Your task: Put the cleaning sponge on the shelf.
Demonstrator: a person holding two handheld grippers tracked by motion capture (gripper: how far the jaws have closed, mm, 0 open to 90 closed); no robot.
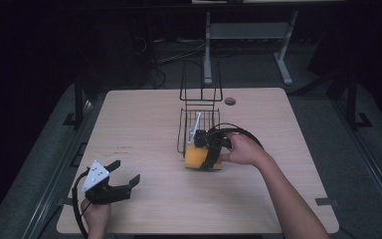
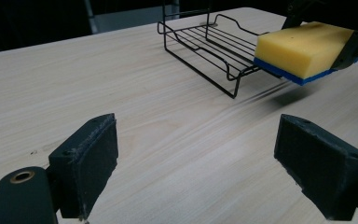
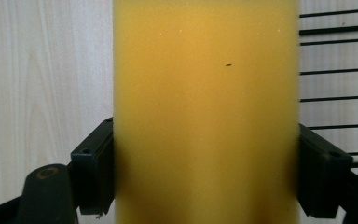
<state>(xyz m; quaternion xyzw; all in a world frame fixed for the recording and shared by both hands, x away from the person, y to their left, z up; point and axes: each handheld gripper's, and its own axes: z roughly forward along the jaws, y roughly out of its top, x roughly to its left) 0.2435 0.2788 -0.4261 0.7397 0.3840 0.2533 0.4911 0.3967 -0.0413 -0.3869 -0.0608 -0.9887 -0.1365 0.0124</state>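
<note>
Dark room behind, w/ desk legs and cables on the floor at 12 o'clock past the pale wood table (image 1: 144,119).

Black wire rack (image 1: 198,122) sits just right of table centre, its tall back end toward 12 o'clock, low tray end toward 6. White item leans inside the rack; can't tell what it is.

Right gripper (image 1: 206,152), held by the person's right hand (image 1: 243,149) coming in from approx. 4 o'clock, is clamped on a yellow sponge (image 1: 195,155). In the right gripper view both jaws press the sponge's (image 3: 205,112) sides, one at 9 o'clock and one at 3, jaws about a sponge-width apart. Rack wires show at 3 o'clock of that view, wood grain at 9.

Left gripper view shows the sponge (image 2: 303,49) has a blue underside and is lifted off the table, shadow beneath it, right at the rack's (image 2: 214,46) low front end, at approx. 1 o'clock from the left jaws. Whether the sponge touches the rack wire, can't tell.

Left gripper (image 1: 122,174) is at the table's 7 o'clock corner, in the left hand (image 1: 97,214), jaws spread wide, nothing between them but bare wood. Well apart from sponge and rack.
</note>
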